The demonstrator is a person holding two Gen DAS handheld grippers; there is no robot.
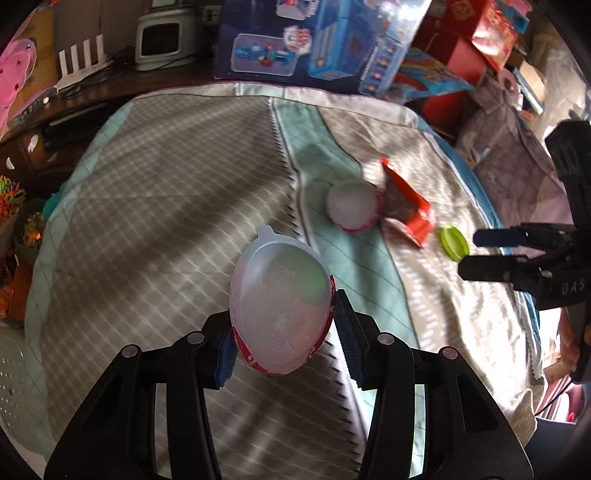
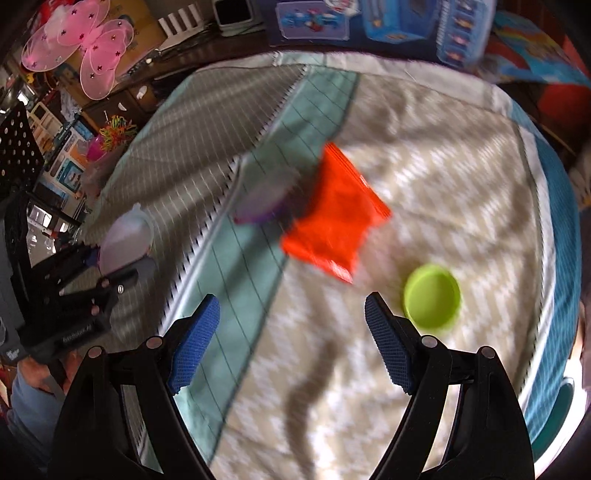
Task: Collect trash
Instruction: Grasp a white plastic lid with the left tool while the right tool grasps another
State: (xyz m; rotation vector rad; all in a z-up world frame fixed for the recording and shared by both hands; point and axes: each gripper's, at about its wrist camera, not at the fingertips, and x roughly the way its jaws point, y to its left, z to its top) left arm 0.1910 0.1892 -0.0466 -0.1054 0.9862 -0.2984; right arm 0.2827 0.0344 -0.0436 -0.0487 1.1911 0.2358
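Observation:
My left gripper [image 1: 282, 332] is shut on a sealed plastic cup [image 1: 279, 306] with a white film lid and a red printed body, held above the quilt. The same held cup [image 2: 127, 238] shows at the left of the right wrist view. A second round cup [image 1: 352, 206] lies on the quilt further off, beside an orange-red snack wrapper [image 1: 406, 206]. A lime green lid [image 1: 454, 242] rests to the wrapper's right. My right gripper [image 2: 291, 332] hangs open over the quilt, nothing between its blue pads; the wrapper [image 2: 332, 218] lies ahead of it and the green lid [image 2: 432, 297] just right of its right finger.
A patterned quilt [image 1: 166, 184] covers the bed. Toy boxes [image 1: 314, 40] and red cartons [image 1: 491, 33] crowd the far side. A dark wooden dresser [image 1: 55, 122] with pink butterfly wings [image 2: 81, 48] stands at the left. A white perforated basket [image 1: 14, 384] shows at the lower left.

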